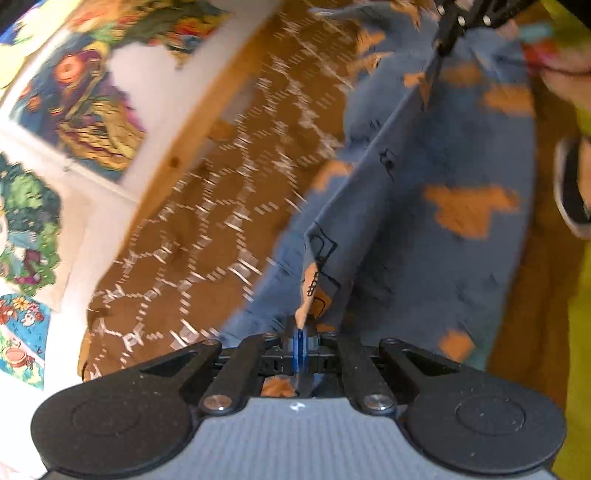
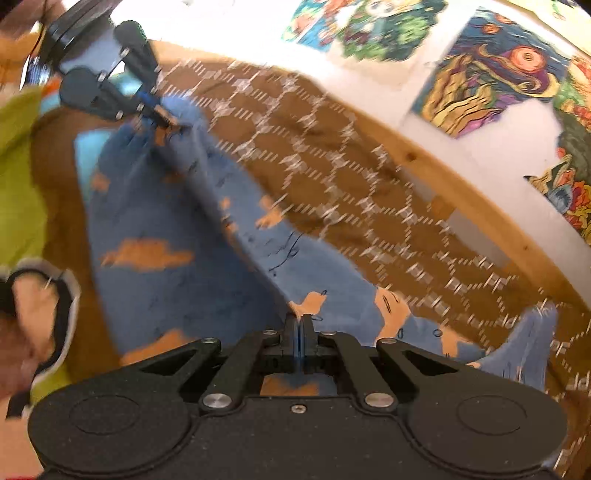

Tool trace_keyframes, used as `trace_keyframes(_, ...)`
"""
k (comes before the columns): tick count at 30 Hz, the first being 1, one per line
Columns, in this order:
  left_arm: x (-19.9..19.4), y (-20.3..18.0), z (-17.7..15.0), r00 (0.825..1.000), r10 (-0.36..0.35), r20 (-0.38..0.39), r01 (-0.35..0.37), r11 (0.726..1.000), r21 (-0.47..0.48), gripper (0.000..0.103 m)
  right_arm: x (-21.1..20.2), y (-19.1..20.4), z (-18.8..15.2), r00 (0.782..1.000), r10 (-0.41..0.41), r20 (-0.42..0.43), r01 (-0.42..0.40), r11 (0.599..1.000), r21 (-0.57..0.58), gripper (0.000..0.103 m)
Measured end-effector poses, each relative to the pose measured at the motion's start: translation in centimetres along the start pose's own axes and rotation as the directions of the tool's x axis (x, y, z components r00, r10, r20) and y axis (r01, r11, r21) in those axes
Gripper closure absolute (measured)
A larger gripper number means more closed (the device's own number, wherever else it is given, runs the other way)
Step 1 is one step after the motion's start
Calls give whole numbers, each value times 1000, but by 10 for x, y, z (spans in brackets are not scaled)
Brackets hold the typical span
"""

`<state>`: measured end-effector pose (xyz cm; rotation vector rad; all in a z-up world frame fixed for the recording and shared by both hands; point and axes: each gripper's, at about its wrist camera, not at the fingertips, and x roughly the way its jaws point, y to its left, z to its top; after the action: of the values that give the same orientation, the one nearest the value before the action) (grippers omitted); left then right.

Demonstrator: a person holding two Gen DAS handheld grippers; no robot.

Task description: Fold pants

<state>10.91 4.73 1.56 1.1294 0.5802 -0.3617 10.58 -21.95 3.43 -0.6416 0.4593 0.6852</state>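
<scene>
Left wrist view: blue pants (image 1: pixel 424 229) with orange patches hang stretched over a brown patterned bedspread (image 1: pixel 221 206). Left gripper (image 1: pixel 300 332) fingers are clamped on one fabric edge, right gripper (image 2: pixel 298 325) fingers pinch another.

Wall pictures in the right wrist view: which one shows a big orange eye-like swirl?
The upper-right picture, above the wooden edge: blue and yellow with an orange swirl. The picture to its left is mostly green.
</scene>
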Motion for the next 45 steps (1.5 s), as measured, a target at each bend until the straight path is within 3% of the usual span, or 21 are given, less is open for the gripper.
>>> trace_keyframes(3,8,-12,-9,999,10,-35,-9,999,38,101,6,31,-13,1000,-11,-24,11,1000,-29,103)
trace_keyframes(6,10,-21,-13,997,64,-43,-60,994,92,101,10,46,-17,1000,-12,-22,11,999,-38,103)
trace_keyframes(14,4,-31,-18,993,108,-39,-100,983,156,100,12,38,-16,1000,-7,-20,7,1000,18,103)
trace_keyframes(19,6,-42,-24,983,166,-75,-148,969,196,79,11,42,-17,1000,0,-23,0,1000,-1,102)
trace_keyframes(24,4,-40,-25,981,180,-79,-158,962,222,74,14,43,-21,1000,-6,-24,6,1000,1,82)
trace_keyframes(26,3,-39,-24,981,180,-79,-157,958,239,79,16,46,-21,1000,-3,-18,3,1000,-16,81)
trace_keyframes(28,3,-40,-23,980,186,-69,-163,954,253,99,18,48,-20,1000,6,-12,-6,1000,-30,83)
trace_keyframes(29,2,-41,-22,979,194,-62,-171,949,265,101,19,49,-19,1000,12,-12,-13,999,-40,93)
trace_keyframes(30,2,-42,-21,977,209,-50,-187,941,282,101,20,52,-18,1000,12,-9,-13,998,-55,103)
trace_keyframes(32,-1,-44,-22,966,259,-7,-241,908,343,102,19,54,-16,1000,1,-6,-1,997,-73,103)
trace_keyframes(34,-4,-47,-27,949,310,54,-303,851,429,102,13,53,-13,1000,-3,1,3,998,-62,103)
trace_keyframes(37,-8,-50,-38,936,332,116,-341,775,533,102,2,55,-9,1000,-4,12,5,999,-52,103)
trace_keyframes(38,-9,-50,-41,937,327,119,-337,768,545,102,-1,58,-7,1000,-2,10,2,999,-55,103)
trace_keyframes(45,-9,-67,-68,969,235,76,-237,796,558,102,1,90,-6,998,36,-54,-44,986,-162,103)
